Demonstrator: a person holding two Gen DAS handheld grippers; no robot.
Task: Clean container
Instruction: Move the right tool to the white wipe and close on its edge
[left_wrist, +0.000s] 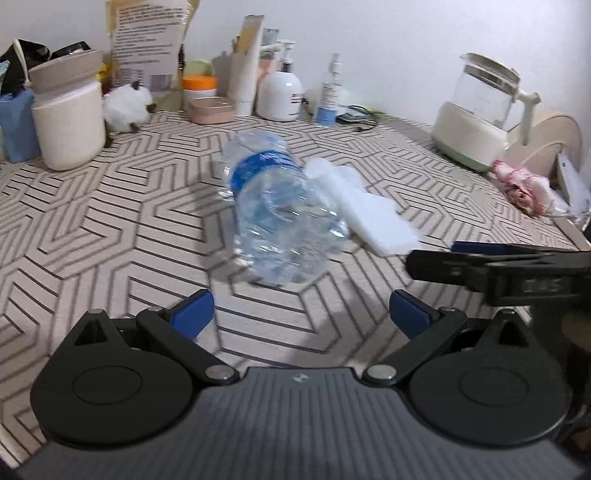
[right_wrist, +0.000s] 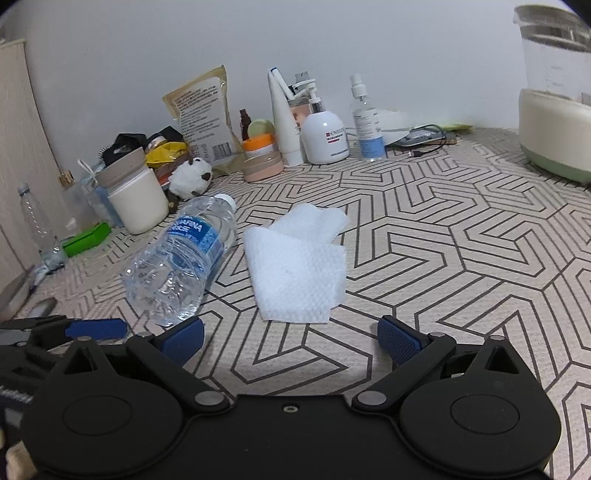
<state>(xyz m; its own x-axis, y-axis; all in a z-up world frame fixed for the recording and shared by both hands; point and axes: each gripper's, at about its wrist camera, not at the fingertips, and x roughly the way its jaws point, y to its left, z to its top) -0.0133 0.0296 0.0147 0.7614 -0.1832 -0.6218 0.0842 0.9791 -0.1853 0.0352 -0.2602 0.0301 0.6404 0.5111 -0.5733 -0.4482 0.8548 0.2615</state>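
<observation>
Obs. 1: Bottle (right_wrist: 183, 258) lies on its side on the patterned table cover (right_wrist: 461, 258), white cap pointing toward the back clutter, base toward the cameras. Clear plastic, blue label band.

Obs. 2: Label text?

Obs. 1: Partly readable in the right wrist view: white letters ending "...AFINA" on blue. First letters are cut off by the curve of the bottle. In the left wrist view the bottle is motion-blurred; no text legible there.

Obs. 2: Cloth?

Obs. 1: Folded white paper towel (right_wrist: 297, 262) flat on the cover, just beside the bottle on its right. Embossed dot texture, no print.

Obs. 2: Grippers?

Obs. 1: Left gripper (left_wrist: 302, 310): blue pads spread wide, nothing between them, bottle base just ahead of the gap. Right gripper (right_wrist: 290, 338): pads likewise spread wide and empty, towel's near edge just ahead. Neither touches bottle or towel.

Obs. 2: Other writing in view?

Obs. 1: White pump bottle (right_wrist: 325, 138) at the back wall carries a red-marked label, text too small to read. Tan pouch (right_wrist: 201, 118) leaning on the wall shows dense print and a barcode, unreadable. Spray bottle (right_wrist: 365, 122) has a blue-and-white label, also unreadable.

Obs. 2: Remaining items?

Obs. 1: Cream jar with beige lid (right_wrist: 135, 199) left of the bottle; glass kettle on a cream-and-green base (left_wrist: 480, 110) at far right.
</observation>
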